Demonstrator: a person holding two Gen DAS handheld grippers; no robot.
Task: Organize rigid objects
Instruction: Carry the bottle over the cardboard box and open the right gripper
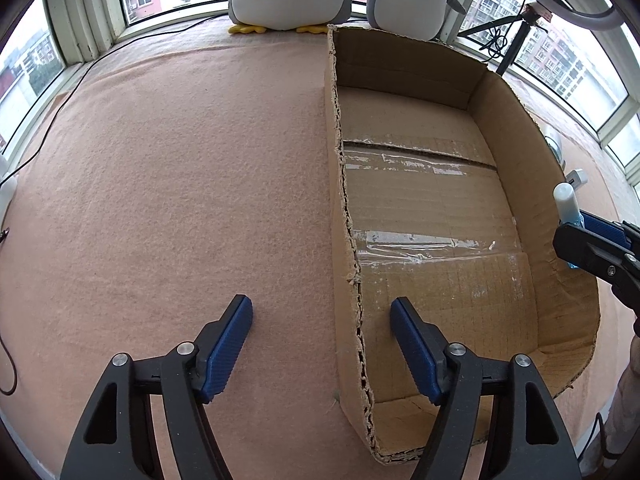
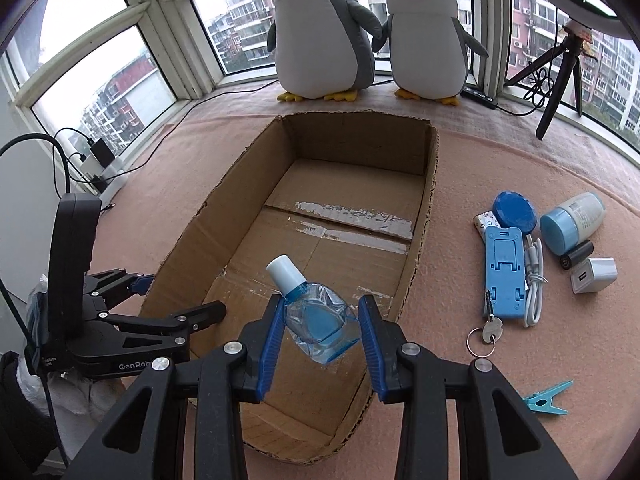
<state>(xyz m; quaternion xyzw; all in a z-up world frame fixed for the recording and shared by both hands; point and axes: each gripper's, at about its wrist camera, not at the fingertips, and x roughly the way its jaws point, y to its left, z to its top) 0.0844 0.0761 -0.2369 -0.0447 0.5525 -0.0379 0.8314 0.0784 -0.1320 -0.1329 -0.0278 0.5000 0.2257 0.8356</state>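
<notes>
The right gripper (image 2: 320, 332) holds a small clear bottle (image 2: 320, 320) of blue liquid by its body between its blue pads (image 2: 269, 344), white cap tilted up and left, above the near end of an open cardboard box (image 2: 224, 200) on a pink cloth (image 2: 500, 152). The left gripper (image 2: 160, 300) reaches over the box's left wall. Right of the box lie a blue stand (image 2: 504, 268), white cable (image 2: 534, 280), key on a ring (image 2: 489, 330), blue lid (image 2: 514, 210), capped jar (image 2: 572, 222), white charger (image 2: 594, 274) and blue clothes peg (image 2: 546, 398). Two plush penguins (image 2: 320, 32) stand by the window
</notes>
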